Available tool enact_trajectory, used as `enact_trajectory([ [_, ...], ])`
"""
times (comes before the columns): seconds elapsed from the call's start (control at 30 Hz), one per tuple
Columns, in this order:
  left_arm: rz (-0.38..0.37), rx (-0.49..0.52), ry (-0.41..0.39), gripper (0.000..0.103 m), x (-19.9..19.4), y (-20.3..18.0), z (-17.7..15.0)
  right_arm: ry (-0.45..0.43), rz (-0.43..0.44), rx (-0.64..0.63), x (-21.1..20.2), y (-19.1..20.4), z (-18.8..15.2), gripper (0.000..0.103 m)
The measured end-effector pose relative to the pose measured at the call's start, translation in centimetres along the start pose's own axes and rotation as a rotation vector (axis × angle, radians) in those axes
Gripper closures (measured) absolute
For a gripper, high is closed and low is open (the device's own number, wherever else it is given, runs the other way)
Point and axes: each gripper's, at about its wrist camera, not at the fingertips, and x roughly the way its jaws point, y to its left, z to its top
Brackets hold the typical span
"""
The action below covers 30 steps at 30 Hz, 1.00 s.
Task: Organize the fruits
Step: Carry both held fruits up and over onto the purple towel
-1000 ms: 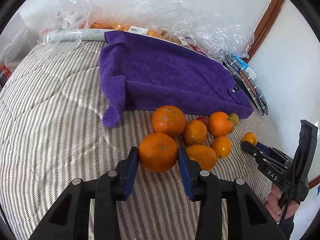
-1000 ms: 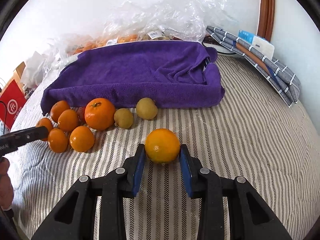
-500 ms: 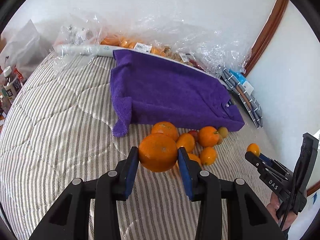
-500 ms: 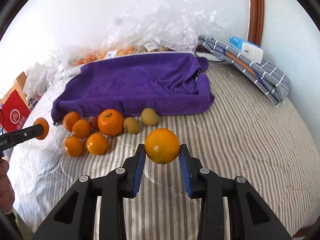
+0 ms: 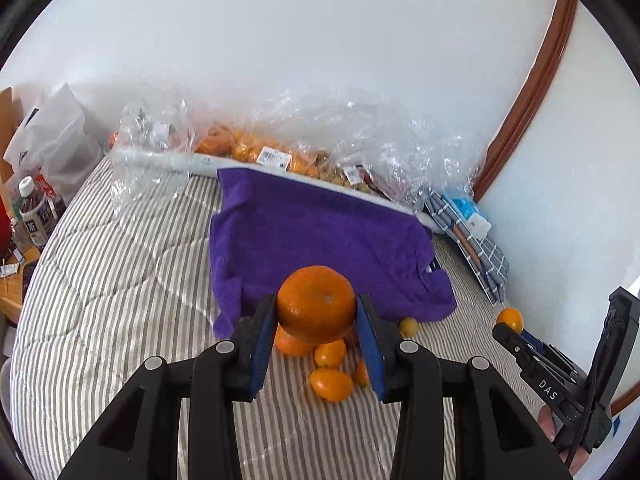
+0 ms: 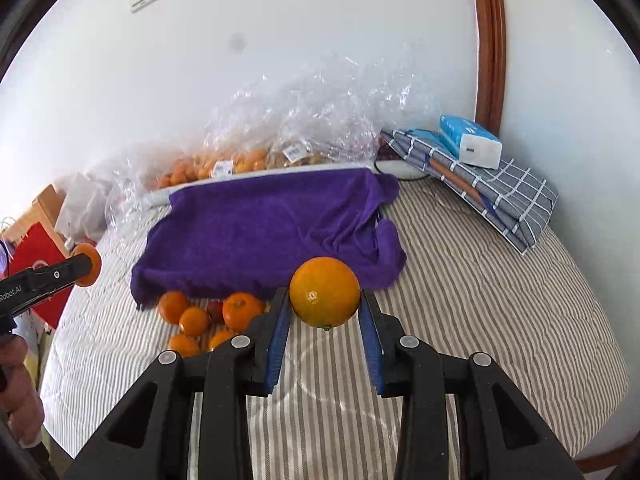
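Note:
My left gripper (image 5: 316, 316) is shut on a large orange (image 5: 316, 303) and holds it high above the striped bed (image 5: 120, 304). My right gripper (image 6: 325, 312) is shut on a smaller yellow-orange orange (image 6: 325, 292), also lifted off the bed. A pile of loose oranges (image 6: 200, 318) lies at the near edge of the purple towel (image 6: 264, 224); it also shows in the left wrist view (image 5: 330, 374), partly hidden by my fingers. The right gripper with its orange shows at the right of the left wrist view (image 5: 510, 322).
Clear plastic bags of fruit (image 5: 256, 150) lie behind the towel against the wall. A folded checked cloth (image 6: 492, 188) with a blue tissue pack (image 6: 470, 142) sits at the back right. Bottles (image 5: 34, 212) stand left of the bed. A red bag (image 6: 38, 268) is at the left.
Both grippers have risen well above the bed with their oranges held. The fruit pile and towel now look smaller and farther below.

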Motion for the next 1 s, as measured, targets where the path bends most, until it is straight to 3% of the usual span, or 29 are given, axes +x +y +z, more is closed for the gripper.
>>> enact_trajectory([
  [0.37,0.048,-0.008,-0.033,0.065,4.8,-0.4,3.4,-0.028,0.017,-0.038,4.1,0.3,4.3,0.069],
  [1.0,0.092,-0.067,0.022,0.065,13.1,2.1,5.5,0.010,0.039,-0.078,13.2,0.2,8.0,0.069],
])
